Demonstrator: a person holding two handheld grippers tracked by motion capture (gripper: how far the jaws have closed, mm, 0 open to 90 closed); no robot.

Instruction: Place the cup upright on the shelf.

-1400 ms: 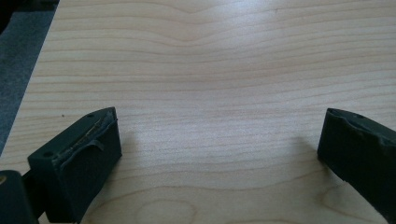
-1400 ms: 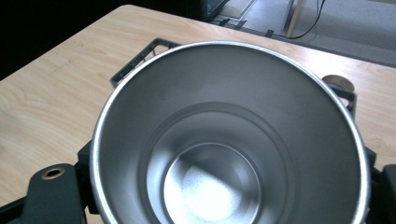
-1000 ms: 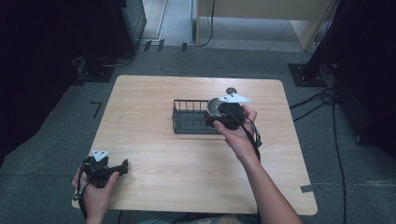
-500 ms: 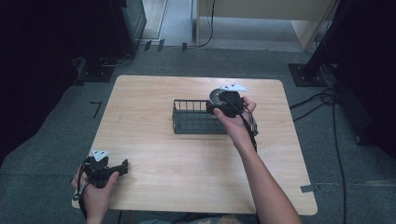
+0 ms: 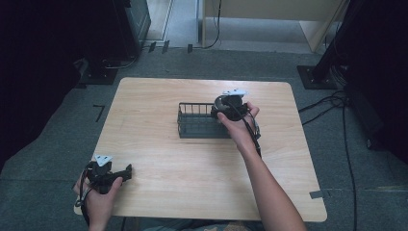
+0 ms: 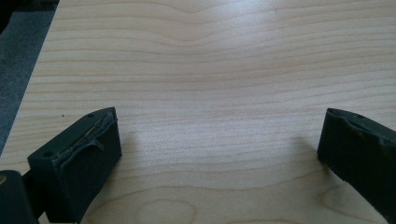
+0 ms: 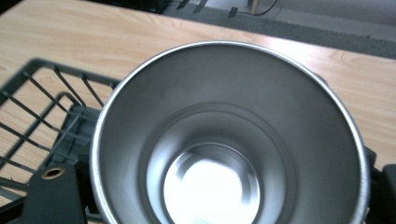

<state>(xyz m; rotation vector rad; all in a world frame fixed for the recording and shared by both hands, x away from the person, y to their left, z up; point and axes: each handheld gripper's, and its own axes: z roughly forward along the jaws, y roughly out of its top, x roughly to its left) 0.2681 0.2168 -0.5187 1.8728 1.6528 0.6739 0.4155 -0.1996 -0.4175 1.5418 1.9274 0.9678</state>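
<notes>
Two grippers: our right gripper (image 5: 226,107) clamps a steel cup (image 7: 224,140) over the basket (image 5: 195,126); the left gripper (image 6: 219,154) gapes empty. Snagging the wire rim could tip the cup.

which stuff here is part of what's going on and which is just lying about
In use:
- metal cup, gripped by the right gripper
- black wire basket, under and beside the cup
- wooden table

Idle or background:
- left gripper, jaws open over bare wood at the table's near left corner
- cables on the floor
- grey carpet
</notes>
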